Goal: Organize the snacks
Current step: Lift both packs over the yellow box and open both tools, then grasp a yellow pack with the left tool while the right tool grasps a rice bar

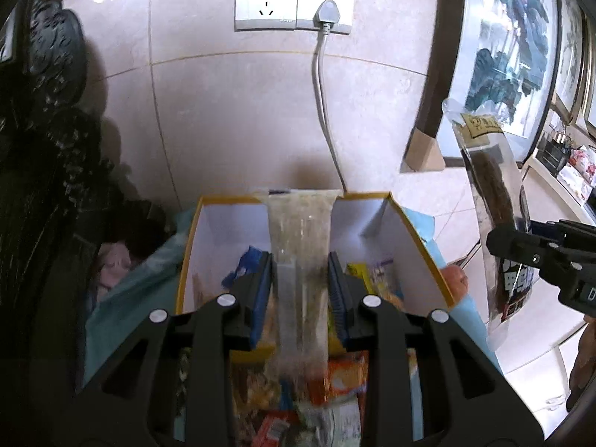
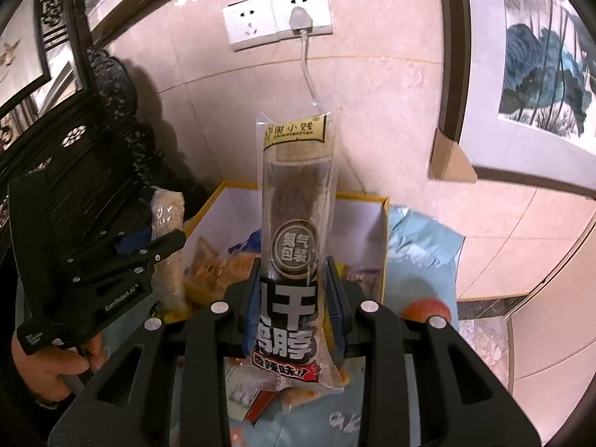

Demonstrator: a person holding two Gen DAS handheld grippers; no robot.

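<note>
Pale glossy wall tiles and a double socket (image 1: 294,3) back the white-lined, yellow-edged box (image 1: 421,246), over which the left gripper (image 1: 300,279) pinches a crinkly translucent snack packet (image 1: 300,231) and the right gripper (image 2: 292,298) clamps a tall, inflated dark-labelled pouch (image 2: 294,193), both seemingly raised for sorting.

My left tool (image 1: 300,290) and right tool (image 2: 294,298) are black, with blue ribbed pads (image 1: 337,290) and silver screws (image 1: 227,300).

A grey plug (image 1: 327,11) sits in the wall socket (image 1: 294,3), beside perhaps a framed painting (image 2: 540,74).
</note>
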